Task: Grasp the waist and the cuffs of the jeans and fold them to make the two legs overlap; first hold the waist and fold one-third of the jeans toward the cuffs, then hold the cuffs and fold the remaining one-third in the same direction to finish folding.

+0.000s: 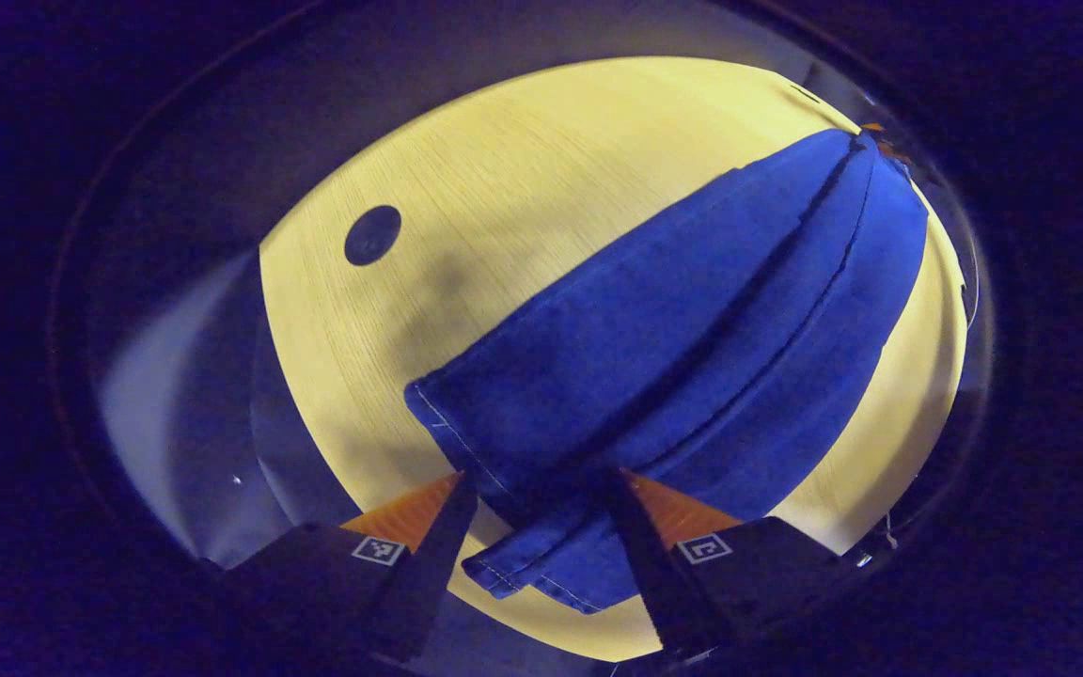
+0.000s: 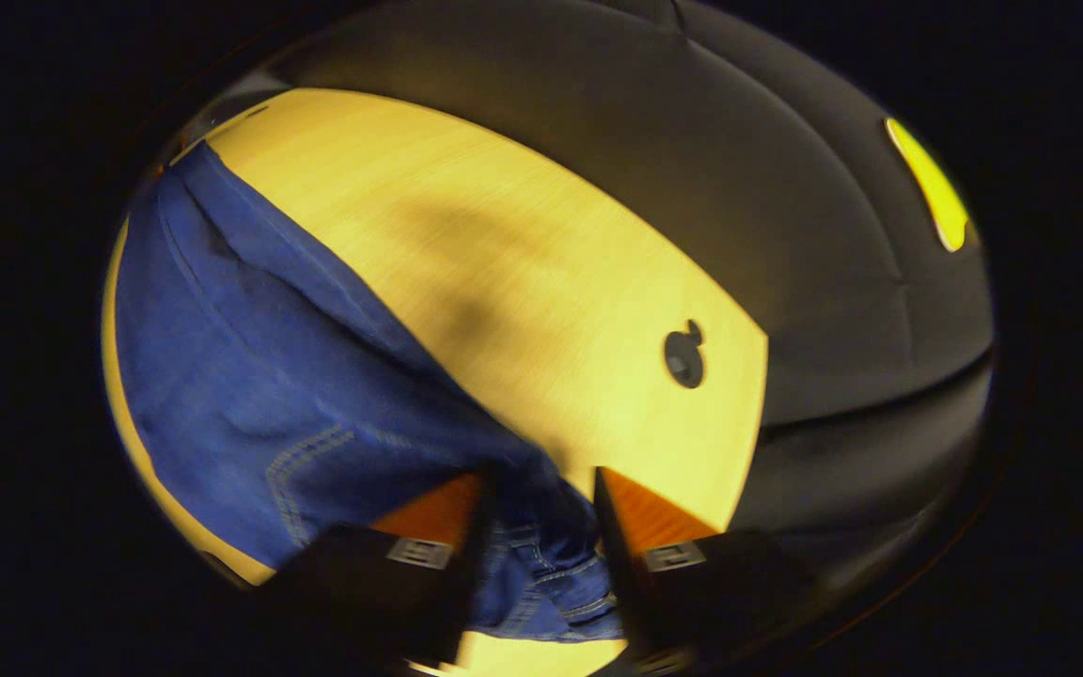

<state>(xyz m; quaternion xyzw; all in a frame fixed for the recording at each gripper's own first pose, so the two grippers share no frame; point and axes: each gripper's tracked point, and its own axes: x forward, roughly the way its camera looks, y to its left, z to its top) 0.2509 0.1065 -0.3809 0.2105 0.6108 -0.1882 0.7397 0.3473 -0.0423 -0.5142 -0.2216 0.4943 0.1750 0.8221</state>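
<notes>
Blue jeans (image 1: 692, 329) lie on a pale wooden table (image 1: 504, 169), their two legs stacked one on the other. In the left gripper view the cuffs (image 1: 541, 555) sit between my left gripper's (image 1: 537, 489) fingers, which press on the doubled hems. The legs run away from it toward the far right. In the right gripper view the jeans (image 2: 250, 376) stretch off to the left. Their waist (image 2: 551, 583), with belt loops and stitching, is pinched in my right gripper (image 2: 541, 480). A back pocket seam (image 2: 302, 461) shows just left of that gripper.
A dark round cable hole (image 1: 372, 235) is cut in the tabletop left of the jeans, and the hole (image 2: 684, 355) also shows near the table's edge (image 2: 758, 395) in the right gripper view. Dark floor and booth wall lie beyond the table.
</notes>
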